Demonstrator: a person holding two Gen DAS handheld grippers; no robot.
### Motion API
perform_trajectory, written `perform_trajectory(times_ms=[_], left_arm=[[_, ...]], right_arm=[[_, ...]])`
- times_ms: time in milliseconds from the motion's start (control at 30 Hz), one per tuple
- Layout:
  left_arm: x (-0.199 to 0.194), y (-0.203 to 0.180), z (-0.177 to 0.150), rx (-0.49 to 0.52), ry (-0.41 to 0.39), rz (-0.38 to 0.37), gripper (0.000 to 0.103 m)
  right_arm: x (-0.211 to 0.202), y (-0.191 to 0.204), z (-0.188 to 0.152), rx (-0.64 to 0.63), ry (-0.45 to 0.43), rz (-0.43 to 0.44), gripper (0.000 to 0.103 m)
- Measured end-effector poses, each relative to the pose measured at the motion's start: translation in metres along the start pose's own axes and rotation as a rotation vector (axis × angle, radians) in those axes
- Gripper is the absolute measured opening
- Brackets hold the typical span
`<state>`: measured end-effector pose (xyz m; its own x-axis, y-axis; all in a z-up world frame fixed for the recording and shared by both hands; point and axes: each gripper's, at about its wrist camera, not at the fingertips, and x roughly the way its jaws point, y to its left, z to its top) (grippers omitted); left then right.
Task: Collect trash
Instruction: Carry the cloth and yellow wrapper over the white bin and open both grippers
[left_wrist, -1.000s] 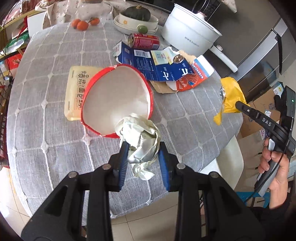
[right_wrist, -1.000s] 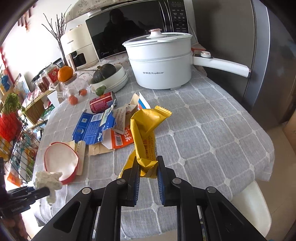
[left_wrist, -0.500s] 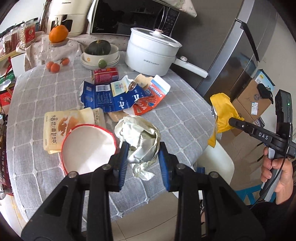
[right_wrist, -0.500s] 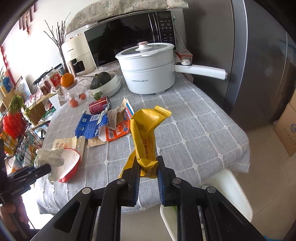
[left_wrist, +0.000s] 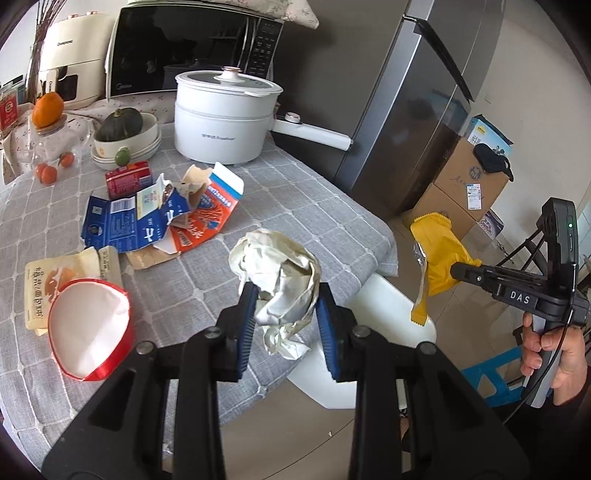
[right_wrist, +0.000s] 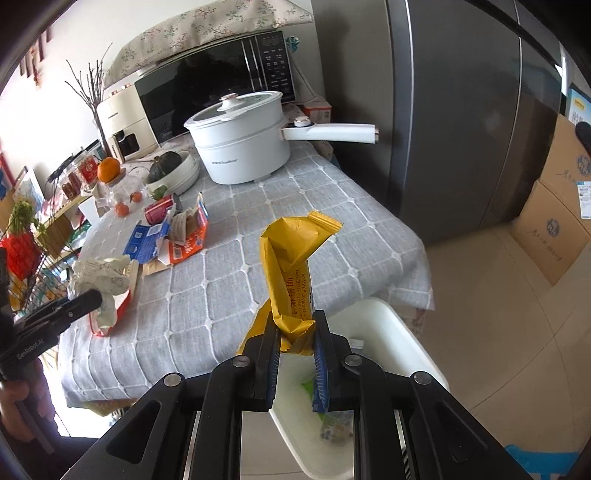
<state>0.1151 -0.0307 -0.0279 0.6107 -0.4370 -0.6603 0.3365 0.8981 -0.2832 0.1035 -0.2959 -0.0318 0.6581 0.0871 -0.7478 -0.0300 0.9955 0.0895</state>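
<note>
crumpled paper (left_wrist: 277, 273), light and soft, is pinched mid-bulk between the left gripper (left_wrist: 285, 316) pads. yellow wrapper (right_wrist: 291, 273), thin and slippery, is clamped near its lower end by the right gripper (right_wrist: 295, 349), directly above the white bin (right_wrist: 399, 332).

A bin (right_wrist: 399, 332) stands on the floor beside the table (right_wrist: 240, 258).
</note>
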Motion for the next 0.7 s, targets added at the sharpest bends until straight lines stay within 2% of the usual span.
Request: perform_trajectory(times_ms=[433, 700], left_arm=[[0.081, -0.081, -0.027, 0.137, 0.119, -0.095, 0.035], [0.125, -0.107, -0.053, 0.243, 0.163, -0.066, 0.038]], right_arm=[[0.002, -0.097, -0.049, 0.1, 0.103, -0.113, 0.018], [0.01, -0.117, -0.063, 0.107, 0.154, -0.138, 0.018]])
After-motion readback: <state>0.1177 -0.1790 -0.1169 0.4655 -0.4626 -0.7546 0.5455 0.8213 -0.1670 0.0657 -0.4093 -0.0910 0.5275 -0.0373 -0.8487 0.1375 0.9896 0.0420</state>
